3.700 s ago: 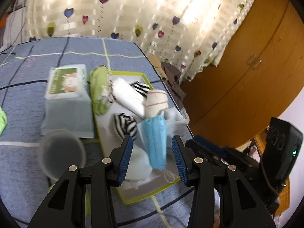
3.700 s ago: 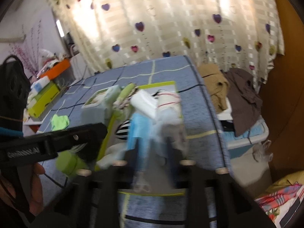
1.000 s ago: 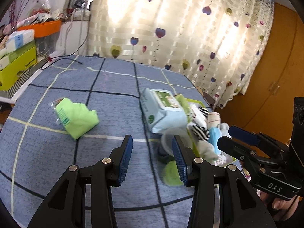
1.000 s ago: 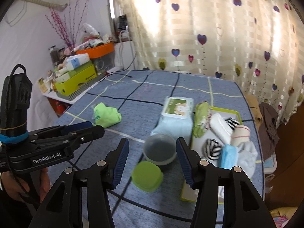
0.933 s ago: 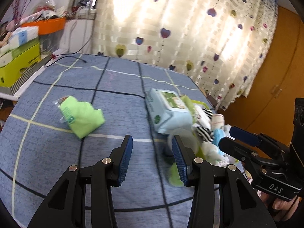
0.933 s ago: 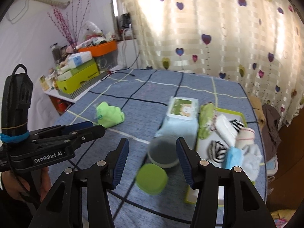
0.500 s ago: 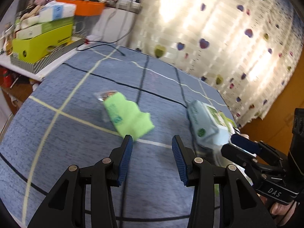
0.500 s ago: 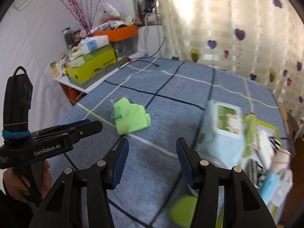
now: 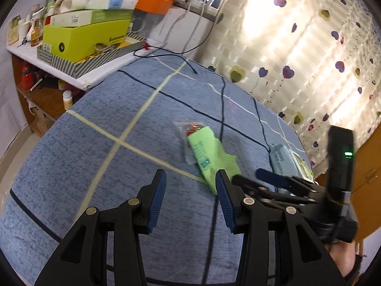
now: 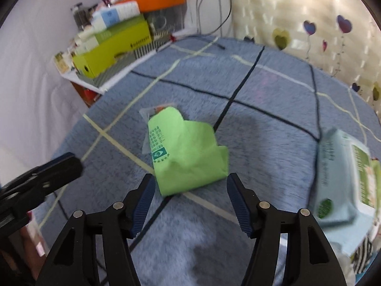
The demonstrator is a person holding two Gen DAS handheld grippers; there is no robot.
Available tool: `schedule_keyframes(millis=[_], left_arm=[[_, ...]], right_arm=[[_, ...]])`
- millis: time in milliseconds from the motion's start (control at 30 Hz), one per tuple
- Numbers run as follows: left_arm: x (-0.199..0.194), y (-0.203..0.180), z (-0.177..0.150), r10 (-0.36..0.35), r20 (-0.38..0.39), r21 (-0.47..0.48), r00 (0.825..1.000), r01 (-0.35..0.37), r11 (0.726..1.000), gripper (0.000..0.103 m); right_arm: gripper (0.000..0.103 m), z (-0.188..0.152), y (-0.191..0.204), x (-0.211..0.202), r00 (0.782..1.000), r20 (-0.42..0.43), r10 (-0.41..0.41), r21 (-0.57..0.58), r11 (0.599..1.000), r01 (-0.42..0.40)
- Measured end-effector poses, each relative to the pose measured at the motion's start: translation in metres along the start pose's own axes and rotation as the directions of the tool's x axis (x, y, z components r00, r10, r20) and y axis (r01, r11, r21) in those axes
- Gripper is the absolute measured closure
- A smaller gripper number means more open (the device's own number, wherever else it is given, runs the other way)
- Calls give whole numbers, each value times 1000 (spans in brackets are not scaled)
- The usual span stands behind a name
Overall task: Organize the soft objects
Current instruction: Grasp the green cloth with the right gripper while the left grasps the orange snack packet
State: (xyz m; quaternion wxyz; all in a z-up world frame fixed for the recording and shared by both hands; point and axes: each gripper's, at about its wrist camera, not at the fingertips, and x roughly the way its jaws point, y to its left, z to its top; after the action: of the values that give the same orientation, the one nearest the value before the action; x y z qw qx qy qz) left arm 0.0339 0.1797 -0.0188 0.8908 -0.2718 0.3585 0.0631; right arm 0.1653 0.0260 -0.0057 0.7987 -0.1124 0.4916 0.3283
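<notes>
Closing in on the green packet [image 10: 183, 152], you are bringing the right tool [image 10: 190, 199] down over it, and its jaws are opening with nothing between them yet. The packet is lying flat on the blue checked tabletop [image 10: 273, 124], just beyond the right tool's tips at about twelve o'clock in the right wrist view, its near edge almost level with the left pad.

Its long axis is running from about eleven o'clock, where a clear plastic end is sticking out, toward five o'clock, where the crumpled wider end is pointing back at you. That axis is sitting at a slant to the line between the pads, so the jaws seem set to straddle the wide near end rather than the narrow far one.

Your left tool [image 9: 190, 197] is standing open and empty. In its own view the packet [image 9: 209, 157] is lying at about one o'clock, partly behind its right finger, so the left tool is off to the side.

The right hand looks like the nearer and better lined up of the two. The wipes pack [image 10: 345, 178] is sitting at three o'clock, well apart from the packet.
</notes>
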Motion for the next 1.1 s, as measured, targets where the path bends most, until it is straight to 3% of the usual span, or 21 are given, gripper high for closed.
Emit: schedule_keyframes(millis=[200, 300, 400, 533, 600, 633, 1100], left_arm=[[3, 10, 3, 1, -5, -11, 1000, -1, 1000, 59], [6, 11, 4, -1, -12, -14, 1000, 1, 1000, 59], [8, 12, 5, -2, -16, -18, 1000, 2, 1000, 59], [9, 11, 7, -3, -20, -21, 1000, 2, 1000, 59], [10, 9, 8, -2, -21, -18, 1000, 1, 1000, 59], [10, 8, 8, -5, -23, -16, 1000, 4, 1000, 59], [36, -16, 26, -7, -64, 60, 998, 11, 998, 59]], right_arm=[[39, 4, 8, 39, 997, -59, -39, -11, 999, 39], [37, 5, 9, 44, 996, -50, -70, -38, 997, 68], [40, 7, 1, 44, 997, -45, -69, 9, 998, 69], [64, 8, -6, 44, 995, -35, -93, 21, 995, 94], [95, 9, -8, 42, 996, -29, -82, 20, 996, 83], [98, 8, -8, 41, 997, -29, -75, 22, 997, 76], [99, 2, -21, -32, 991, 122, -63, 54, 997, 57]])
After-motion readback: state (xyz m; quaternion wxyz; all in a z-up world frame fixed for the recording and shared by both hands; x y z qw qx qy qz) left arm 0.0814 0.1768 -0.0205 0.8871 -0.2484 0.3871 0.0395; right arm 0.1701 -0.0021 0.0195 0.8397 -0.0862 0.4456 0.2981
